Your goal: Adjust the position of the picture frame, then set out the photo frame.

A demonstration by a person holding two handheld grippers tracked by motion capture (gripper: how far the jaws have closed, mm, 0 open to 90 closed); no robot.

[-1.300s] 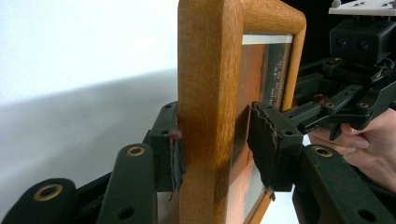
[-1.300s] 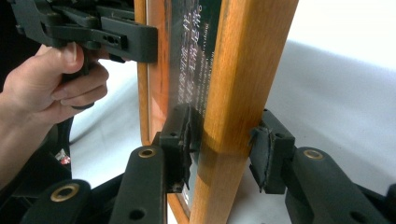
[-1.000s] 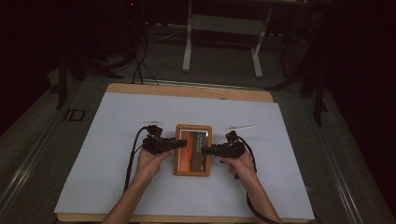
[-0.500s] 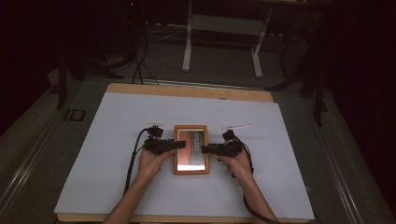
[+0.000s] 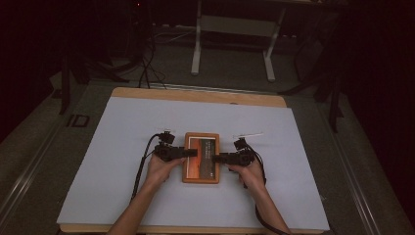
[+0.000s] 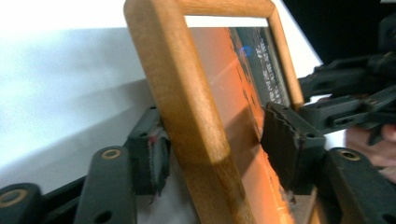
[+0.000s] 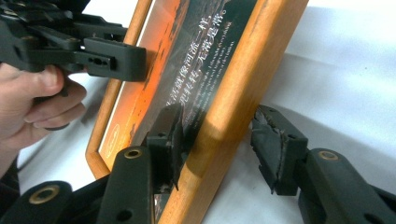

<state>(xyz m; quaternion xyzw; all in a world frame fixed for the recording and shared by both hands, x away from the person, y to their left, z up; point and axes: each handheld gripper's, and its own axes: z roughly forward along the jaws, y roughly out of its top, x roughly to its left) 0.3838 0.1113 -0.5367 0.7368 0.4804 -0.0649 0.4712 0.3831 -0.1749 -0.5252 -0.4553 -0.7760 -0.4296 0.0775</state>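
your wooden picture frame lies flat on the white-covered worktop, between your two hands. your left tool straddles the frame's left rail, its jaws just opening, pads slack around the wood. your right tool straddles the right rail, also just opening, its outer pad clear of the frame.

The high view looks forward and down over the whole table from afar, while both gripper views face the wooden picture frame close up from opposite sides.
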